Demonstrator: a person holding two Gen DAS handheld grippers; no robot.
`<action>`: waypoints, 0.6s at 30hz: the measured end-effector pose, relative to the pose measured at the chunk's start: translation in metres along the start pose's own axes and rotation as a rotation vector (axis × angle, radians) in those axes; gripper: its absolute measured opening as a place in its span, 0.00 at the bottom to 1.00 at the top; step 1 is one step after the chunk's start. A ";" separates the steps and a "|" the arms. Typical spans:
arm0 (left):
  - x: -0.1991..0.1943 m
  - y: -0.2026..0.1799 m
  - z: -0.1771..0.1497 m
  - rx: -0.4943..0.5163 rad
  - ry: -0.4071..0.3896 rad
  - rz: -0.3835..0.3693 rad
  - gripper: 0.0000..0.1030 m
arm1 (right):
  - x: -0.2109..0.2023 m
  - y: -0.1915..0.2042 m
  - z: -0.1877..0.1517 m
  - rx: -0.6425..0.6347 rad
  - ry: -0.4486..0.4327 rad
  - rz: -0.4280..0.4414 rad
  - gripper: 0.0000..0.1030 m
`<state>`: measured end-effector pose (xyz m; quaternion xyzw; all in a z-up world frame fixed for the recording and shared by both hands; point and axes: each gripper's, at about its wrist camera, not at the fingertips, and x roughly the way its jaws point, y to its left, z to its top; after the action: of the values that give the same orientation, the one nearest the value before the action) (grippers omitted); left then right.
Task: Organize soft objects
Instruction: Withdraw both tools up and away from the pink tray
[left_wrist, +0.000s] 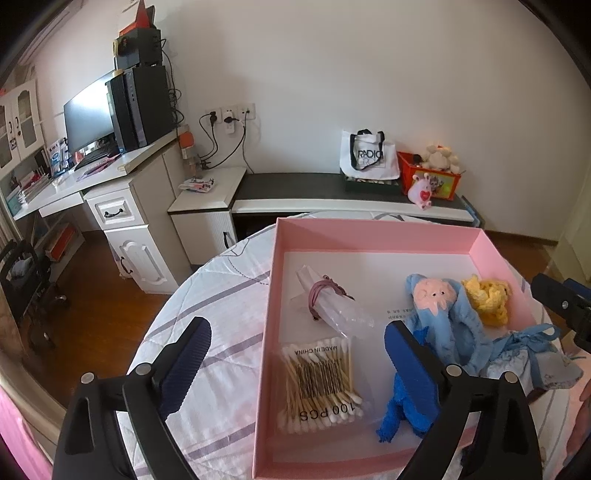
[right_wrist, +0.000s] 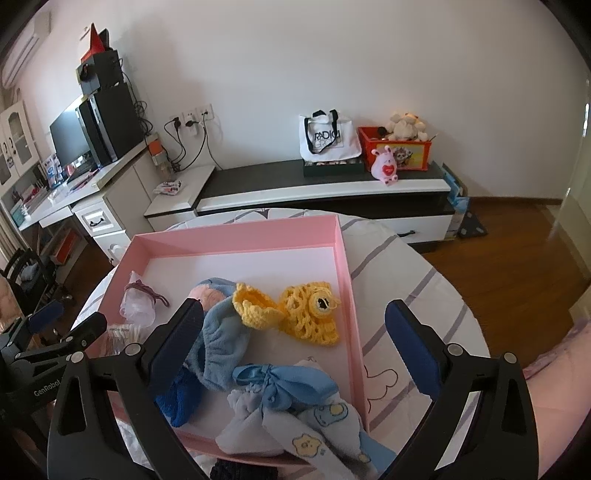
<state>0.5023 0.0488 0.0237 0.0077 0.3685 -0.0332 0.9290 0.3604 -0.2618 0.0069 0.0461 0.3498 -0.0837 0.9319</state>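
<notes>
Left wrist: your left gripper (left_wrist: 297, 363) gapes wide and empty over the pink box (left_wrist: 373, 230); swabs (left_wrist: 319, 384) and soft toys (left_wrist: 441, 314) lie inside.

Right wrist: your right gripper (right_wrist: 293, 338) is spread wide, empty too, above the yellow crochet (right_wrist: 291, 308). You seem between placements; next, find anything soft outside the box.

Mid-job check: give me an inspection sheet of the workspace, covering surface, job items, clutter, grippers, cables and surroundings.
Surface: round table under a striped quilted cover, bearing an open pink box.
Job's things: in the box, blue plush toy, yellow crochet piece, dark blue cloth, light blue baby clothes.
Clutter: cotton swab pack and clear bag tied with a cord, also in the box.
Grippers: left gripper open, empty; right gripper open, empty.
Cables: plugs and cords at wall sockets.
Surroundings: desk with monitor, low cabinet, tote bag, red toy box.
</notes>
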 end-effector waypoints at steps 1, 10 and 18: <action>-0.002 0.000 0.000 -0.001 -0.001 0.000 0.91 | -0.003 0.001 -0.001 -0.002 -0.002 -0.001 0.96; -0.034 0.002 -0.018 -0.005 -0.014 0.004 0.93 | -0.030 0.001 -0.013 -0.008 -0.019 -0.004 0.96; -0.077 -0.002 -0.039 0.000 -0.049 0.007 0.97 | -0.065 0.002 -0.028 -0.015 -0.061 0.004 1.00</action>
<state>0.4196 0.0524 0.0477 0.0081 0.3455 -0.0303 0.9379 0.2941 -0.2480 0.0288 0.0373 0.3217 -0.0805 0.9427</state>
